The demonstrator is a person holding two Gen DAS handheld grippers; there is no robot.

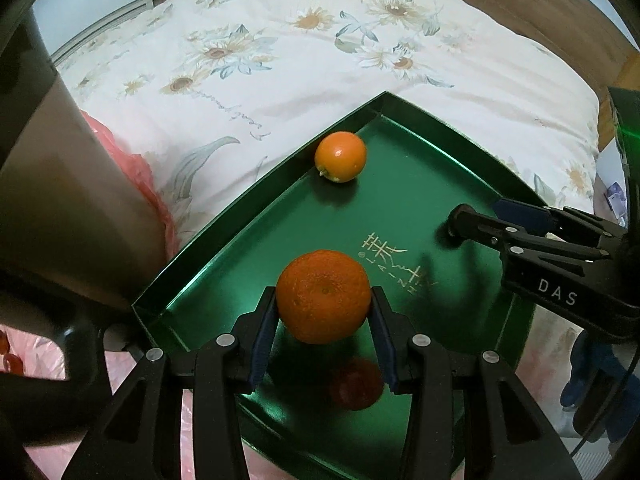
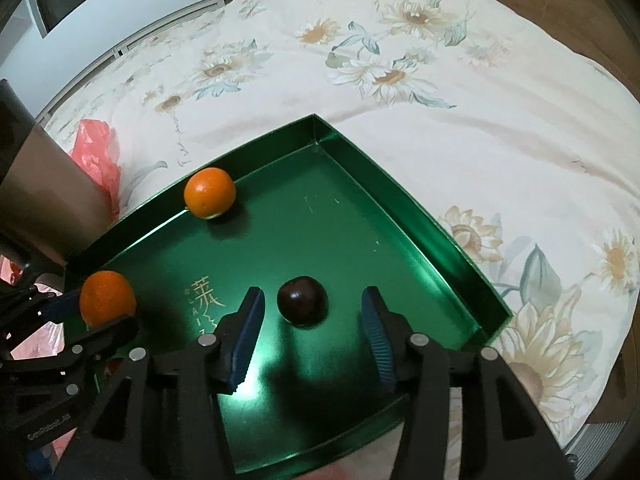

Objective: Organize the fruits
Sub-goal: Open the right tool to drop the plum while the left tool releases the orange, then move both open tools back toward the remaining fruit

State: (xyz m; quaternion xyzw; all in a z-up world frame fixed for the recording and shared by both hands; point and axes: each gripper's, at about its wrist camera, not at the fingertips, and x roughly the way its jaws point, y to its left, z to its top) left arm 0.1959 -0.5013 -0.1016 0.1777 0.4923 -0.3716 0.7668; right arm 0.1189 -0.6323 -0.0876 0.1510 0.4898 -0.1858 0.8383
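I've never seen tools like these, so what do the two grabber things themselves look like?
Both are matte black plastic with angular struts and round silver rivets. The left gripper and right gripper each have jaws lined with ribbed dark-blue pads. The right one's body carries white "DAS" lettering, and a thin dark cable trails behind it.

Left wrist view: dark fruit not visible, right claw (image 1: 456, 222) covers that spot; can't tell if its jaws are apart. Tray (image 1: 248, 208) near edge hidden under left claw (image 1: 324, 300). Pink bag (image 1: 128, 160) half behind a blurred grey object (image 1: 60, 184). Right wrist view: tray lettering (image 2: 206, 300) partly hidden.
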